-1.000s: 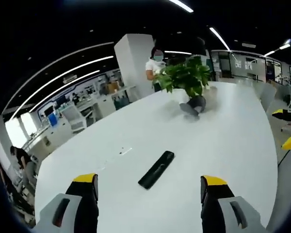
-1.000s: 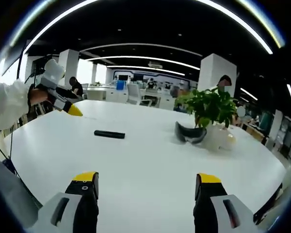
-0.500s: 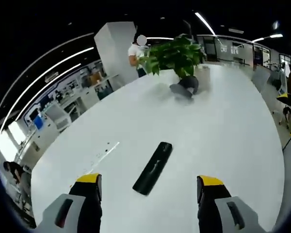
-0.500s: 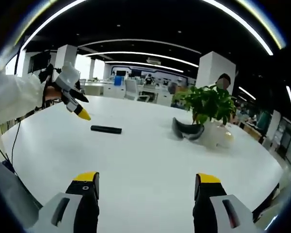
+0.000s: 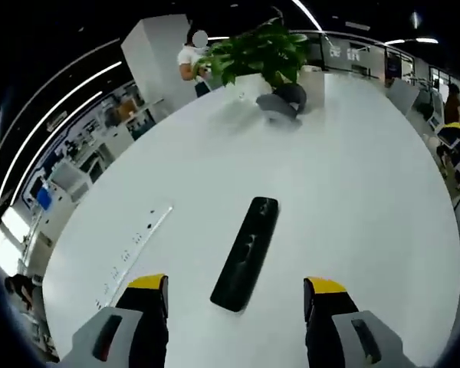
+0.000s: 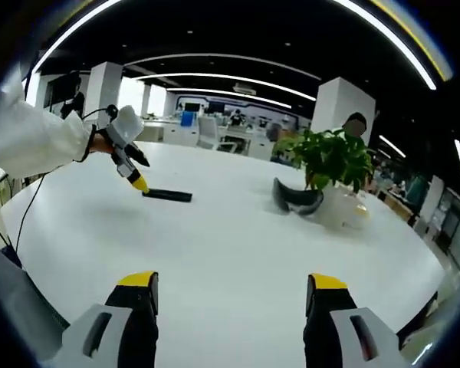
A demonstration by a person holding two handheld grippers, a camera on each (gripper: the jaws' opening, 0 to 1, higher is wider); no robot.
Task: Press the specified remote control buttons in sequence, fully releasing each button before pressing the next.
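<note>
Lying flat on the white table (image 5: 368,199), the black remote control (image 5: 246,254) sits just ahead of the left gripper (image 5: 235,295), lengthwise between its spread jaws and not touched by them. From the right gripper view that same left gripper (image 6: 136,177) hangs with its yellow tip right at the near end of the remote control (image 6: 167,195) (contact too small to judge), held by a hand (image 6: 101,142) in a white sleeve (image 6: 31,142). Well back over bare table, the right gripper (image 6: 230,284) has its jaws wide apart. A potted plant (image 6: 331,162) stands farther along, a dark curved object (image 6: 296,200) beside it.
</note>
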